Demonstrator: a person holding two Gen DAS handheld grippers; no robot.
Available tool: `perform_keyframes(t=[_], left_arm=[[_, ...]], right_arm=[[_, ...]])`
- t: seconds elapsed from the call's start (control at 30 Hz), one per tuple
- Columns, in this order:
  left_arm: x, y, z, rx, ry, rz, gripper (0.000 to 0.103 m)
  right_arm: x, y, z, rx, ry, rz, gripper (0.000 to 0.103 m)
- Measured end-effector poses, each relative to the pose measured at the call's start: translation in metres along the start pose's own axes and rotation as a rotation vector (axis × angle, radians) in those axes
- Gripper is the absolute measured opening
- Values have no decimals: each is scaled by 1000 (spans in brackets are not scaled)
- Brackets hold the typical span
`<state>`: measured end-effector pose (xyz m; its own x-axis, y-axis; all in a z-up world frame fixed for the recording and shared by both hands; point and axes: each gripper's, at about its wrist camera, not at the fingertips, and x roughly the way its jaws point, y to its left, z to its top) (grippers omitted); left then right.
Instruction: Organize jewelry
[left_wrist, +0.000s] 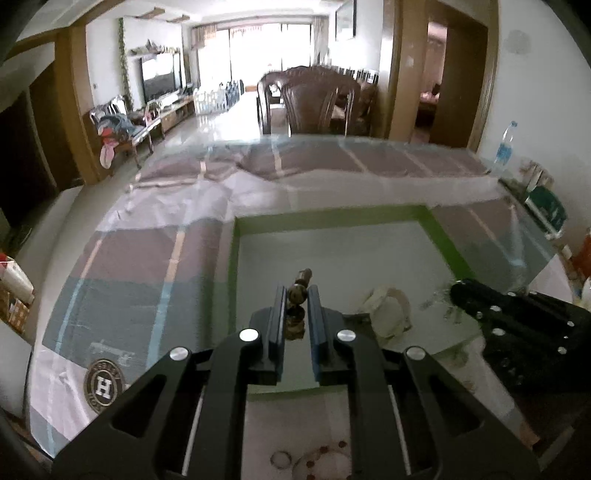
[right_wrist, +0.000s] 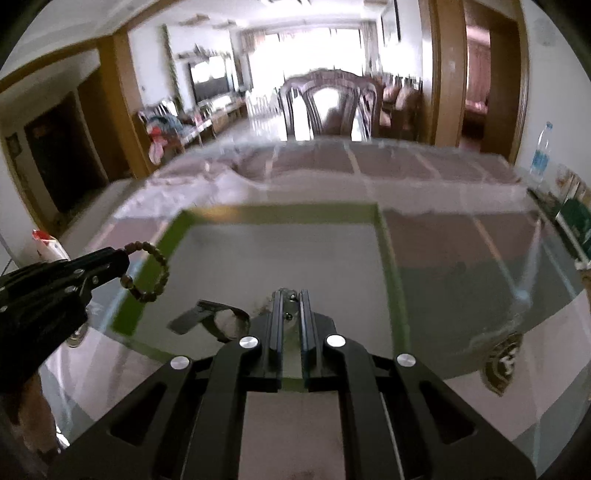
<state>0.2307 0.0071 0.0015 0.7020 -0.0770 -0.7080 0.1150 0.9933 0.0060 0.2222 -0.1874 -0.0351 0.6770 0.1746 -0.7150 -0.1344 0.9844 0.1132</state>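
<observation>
The left gripper (left_wrist: 297, 295) has its jaws drawn in narrow on a brown beaded bracelet (left_wrist: 298, 291), pinched between the finger pads; from the right wrist view the loop of beads (right_wrist: 153, 271) hangs off its tips, clear of the surface, over the left border of the green-edged mat (right_wrist: 391, 258). The right gripper (right_wrist: 290, 295) is also closed down narrow, with something small and shiny caught between its fingers; it looks like a thin chain or clasp, though the blur makes it hard to name. Just left of the right gripper's fingers, lying on the mat, is a dark strap with a round loop (right_wrist: 218, 319), possibly a watch. In the left wrist view a pale, crumpled pouch-like object (left_wrist: 388, 310) sits on the mat between the two grippers, and the right gripper (left_wrist: 458, 291) reaches in from the right. Beyond both, a carved wooden chair (left_wrist: 317, 99) stands at the far side of the checked tablecloth (left_wrist: 155, 258).
</observation>
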Motion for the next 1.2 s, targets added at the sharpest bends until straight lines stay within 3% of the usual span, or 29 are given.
perform_keyframes(t=[0.1, 0.13, 0.17, 0.2, 0.3, 0.4, 0.63, 0.77, 0.83, 0.87, 1.2], left_arm=[[16, 0, -5, -8, 33, -12, 12], [19, 2, -8, -22, 42, -14, 18], [17, 4, -11, -32, 41, -18, 25], [12, 7, -16, -32, 29, -15, 33], [-10, 10, -39, -4, 1, 10, 33], [-30, 11, -74, 36, -2, -24, 40], [-19, 14, -129, 85, 108, -52, 41], [-12, 6, -139, 109, 139, -85, 41], [-6, 3, -142, 116, 156, -98, 25], [-2, 0, -144, 115, 170, -95, 23], [4, -9, -153, 132, 199, -129, 23]], right_arm=[[16, -1, -5, 12, 30, -7, 11], [16, -1, -7, 12, 30, -6, 16], [13, -2, -10, 12, 28, -6, 35], [2, -4, -15, 11, 7, -6, 47], [-34, -10, -37, -12, -43, -20, 47], [-66, -27, -76, -1, -64, -14, 47], [-60, -63, -144, 129, 41, -24, 48], [-45, -57, -151, 131, 73, -15, 48], [-40, -55, -151, 129, 87, -10, 48], [-38, -53, -152, 128, 94, -10, 48], [-32, -31, -159, 50, 94, -75, 48]])
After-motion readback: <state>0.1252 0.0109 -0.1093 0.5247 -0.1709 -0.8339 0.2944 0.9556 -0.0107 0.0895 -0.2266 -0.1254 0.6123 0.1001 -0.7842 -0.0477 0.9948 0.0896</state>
